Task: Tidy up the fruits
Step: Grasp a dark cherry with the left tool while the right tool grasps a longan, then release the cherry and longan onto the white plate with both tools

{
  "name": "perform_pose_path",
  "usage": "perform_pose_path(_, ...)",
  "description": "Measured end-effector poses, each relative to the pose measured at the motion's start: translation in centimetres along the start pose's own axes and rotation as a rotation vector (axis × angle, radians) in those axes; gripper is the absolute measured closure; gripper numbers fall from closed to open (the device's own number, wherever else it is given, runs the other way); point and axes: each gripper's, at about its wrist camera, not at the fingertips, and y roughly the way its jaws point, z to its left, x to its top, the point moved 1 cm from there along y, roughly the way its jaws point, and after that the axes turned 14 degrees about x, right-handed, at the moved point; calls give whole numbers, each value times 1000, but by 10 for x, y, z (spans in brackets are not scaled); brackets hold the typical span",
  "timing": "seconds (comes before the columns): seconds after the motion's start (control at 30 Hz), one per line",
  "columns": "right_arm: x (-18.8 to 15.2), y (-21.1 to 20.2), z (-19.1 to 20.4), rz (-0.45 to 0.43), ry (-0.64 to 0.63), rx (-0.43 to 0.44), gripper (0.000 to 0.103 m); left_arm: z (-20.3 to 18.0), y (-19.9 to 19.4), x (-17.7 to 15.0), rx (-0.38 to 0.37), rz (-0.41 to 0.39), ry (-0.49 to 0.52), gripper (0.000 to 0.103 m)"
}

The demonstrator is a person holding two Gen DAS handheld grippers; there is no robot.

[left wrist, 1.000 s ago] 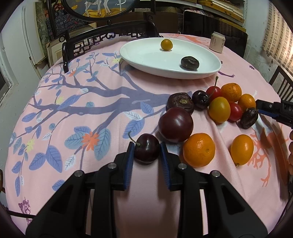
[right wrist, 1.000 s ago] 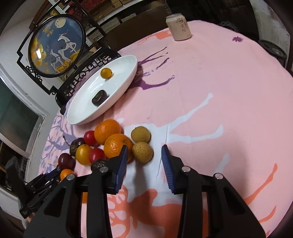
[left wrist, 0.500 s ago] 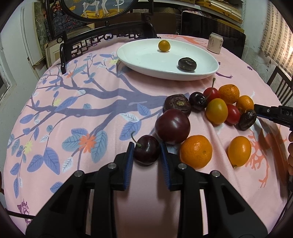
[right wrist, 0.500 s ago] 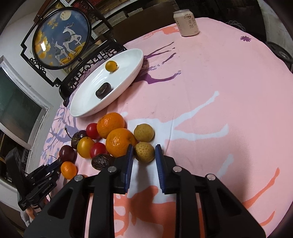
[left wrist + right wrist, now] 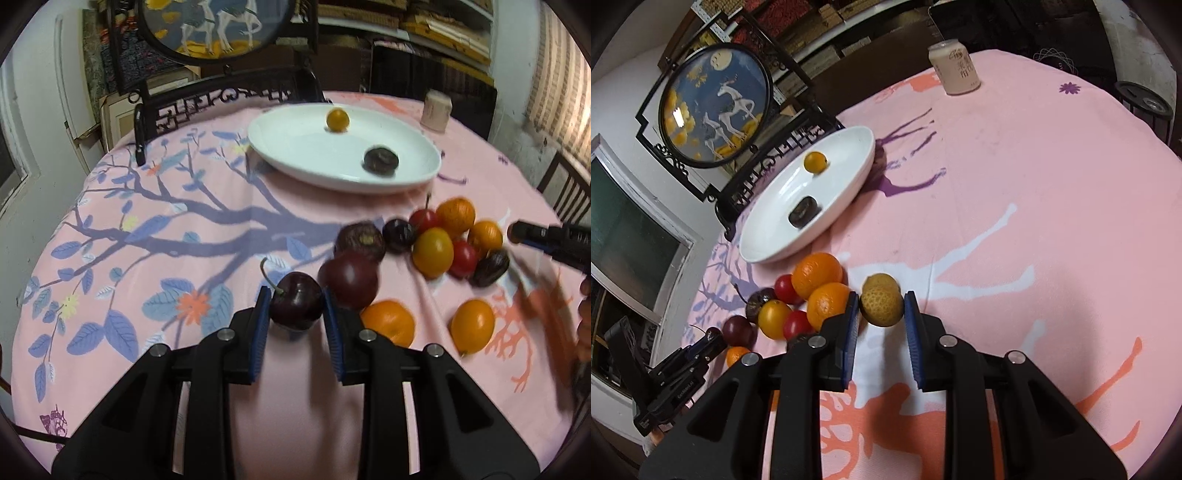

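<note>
My left gripper (image 5: 296, 306) is shut on a dark red cherry (image 5: 296, 305) with a stem, lifted just above the cloth. My right gripper (image 5: 881, 306) is shut on a bumpy yellow-brown longan (image 5: 881, 305); a second longan shows just behind it. A white oval plate (image 5: 295, 147) at the far side holds a small yellow fruit (image 5: 337, 119) and a dark fruit (image 5: 380, 159); the plate also shows in the right wrist view (image 5: 846, 177). A cluster of oranges, cherry tomatoes and dark fruits (image 5: 432, 251) lies right of the left gripper. A big dark plum (image 5: 349, 278) sits beside the cherry.
A drink can (image 5: 956, 68) stands at the table's far edge. A carved dark chair back (image 5: 207, 103) and a round framed deer picture (image 5: 716, 107) stand behind the plate. Two oranges (image 5: 388, 321) lie near the front. The right gripper's body (image 5: 554, 240) enters at the right.
The left gripper has risen with the cherry. The right gripper closed around the longan and lifted it off the cloth.
</note>
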Motion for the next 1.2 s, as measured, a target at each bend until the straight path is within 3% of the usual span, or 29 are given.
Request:
perform_pose_path(0.23, 26, 11, 36, 0, -82, 23, 78, -9, 2, 59, 11, -40, 8, 74)
perform_pose_path(0.37, 54, 48, 63, 37, -144, 28, 78, -32, 27, 102, -9, -27, 14, 74)
perform_pose_path(0.5, 70, 85, 72, 67, -178, 4, 78, -46, 62, 117, 14, 16, -5, 74)
perform_pose_path(0.57, 74, 97, 71, 85, -184, 4, 77, -49, 72, 117, 4, 39, -8, 70)
perform_pose_path(0.67, 74, 103, 67, 98, -190, 1, 60, -48, 71, 113, 18, 20, 15, 48)
perform_pose_path(0.7, 74, 101, 64, 87, -191, -3, 58, -48, 68, 112, 26, 8, 18, 44)
perform_pose_path(0.83, 74, 89, 61, 51, -174, 9, 58, -46, 58, 110, 18, -14, 14, 38)
perform_pose_path(0.97, 62, 67, 61, 27, -190, 8, 58, -39, 50, 97, 59, -24, 35, 33)
perform_pose_path(1.1, 42, 44, 51, -5, -175, -3, 46, -27, 40, 73, 39, -1, 21, 32)
perform_pose_path(1.2, 30, 32, 42, -14, -155, -17, 46, -23, 32, 50, 65, 6, 48, 32)
